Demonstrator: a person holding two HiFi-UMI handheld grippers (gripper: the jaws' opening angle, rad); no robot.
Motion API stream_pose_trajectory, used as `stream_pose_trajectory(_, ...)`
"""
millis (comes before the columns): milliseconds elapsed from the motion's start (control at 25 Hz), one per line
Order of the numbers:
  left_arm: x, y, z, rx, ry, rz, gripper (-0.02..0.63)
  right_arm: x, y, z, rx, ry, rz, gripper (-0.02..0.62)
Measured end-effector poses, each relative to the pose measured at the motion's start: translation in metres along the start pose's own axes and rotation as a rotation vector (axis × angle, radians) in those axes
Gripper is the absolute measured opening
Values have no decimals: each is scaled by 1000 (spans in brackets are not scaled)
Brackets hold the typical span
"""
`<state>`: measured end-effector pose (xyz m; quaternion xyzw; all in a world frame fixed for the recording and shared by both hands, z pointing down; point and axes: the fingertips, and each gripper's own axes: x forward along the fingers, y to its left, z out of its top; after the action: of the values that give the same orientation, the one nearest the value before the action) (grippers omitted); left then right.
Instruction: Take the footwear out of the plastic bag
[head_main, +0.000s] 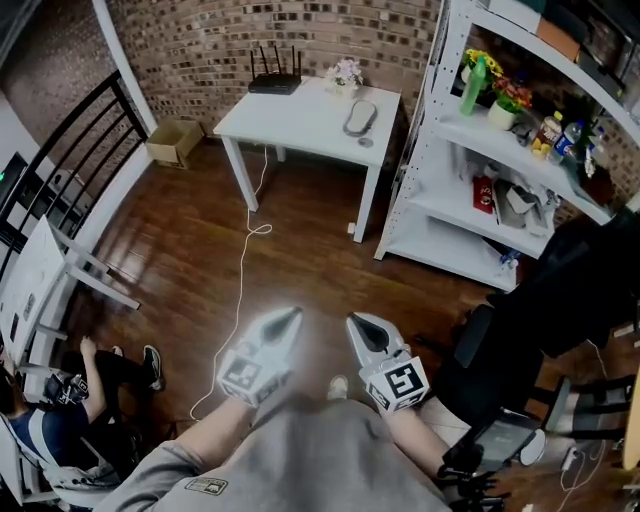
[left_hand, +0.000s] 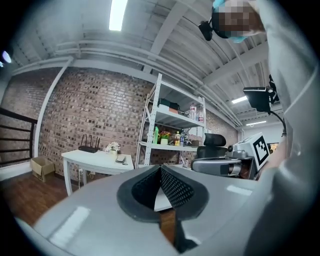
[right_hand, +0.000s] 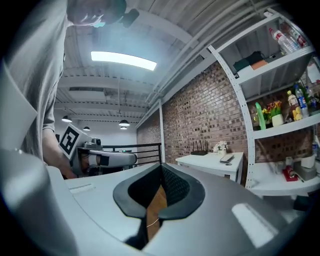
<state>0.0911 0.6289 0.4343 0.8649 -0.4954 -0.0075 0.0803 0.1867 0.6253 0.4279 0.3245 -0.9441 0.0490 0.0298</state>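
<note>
Both grippers are held close in front of my torso, above the wooden floor. My left gripper is shut with nothing between its jaws, and its tips meet in its own view. Beside it my right gripper is shut and empty too. A small grey flat object lies on the white table far ahead; it shows in the left gripper view and the right gripper view. It is too small to tell whether it is the bagged footwear.
A black router and a small flower pot stand on the table. A white shelf unit with bottles and items fills the right. A cable trails over the floor. A seated person is at lower left, a black chair at right.
</note>
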Motion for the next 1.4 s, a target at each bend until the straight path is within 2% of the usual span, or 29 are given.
stream_pose_trajectory(240, 56, 17, 23, -38, 3, 24, -9, 33, -54, 3, 16, 7, 11, 14)
stream_pose_trajectory(440, 96, 49, 17, -34, 26, 16, -9, 68, -85, -1, 36, 20, 11, 14)
stream_pose_trajectory(640, 149, 108, 24, -34, 25, -41, -9, 127, -130, 0, 31, 36, -55, 14)
stream_pose_trajectory(840, 190, 188, 38, 4, 13, -100, -9, 197, -166, 21, 15, 27, -138, 14)
stream_pose_trajectory(1040, 224, 243, 49, 21, 8, -153, -9, 248, -196, 31, 10, 22, -211, 14)
stream_pose_trajectory(1160, 236, 269, 50, 35, 24, -152, -9, 271, -206, 29, 9, 36, -227, 14)
stream_pose_trajectory(1400, 270, 303, 55, 3, 23, -133, -9, 306, -245, 26, 25, 47, -240, 14)
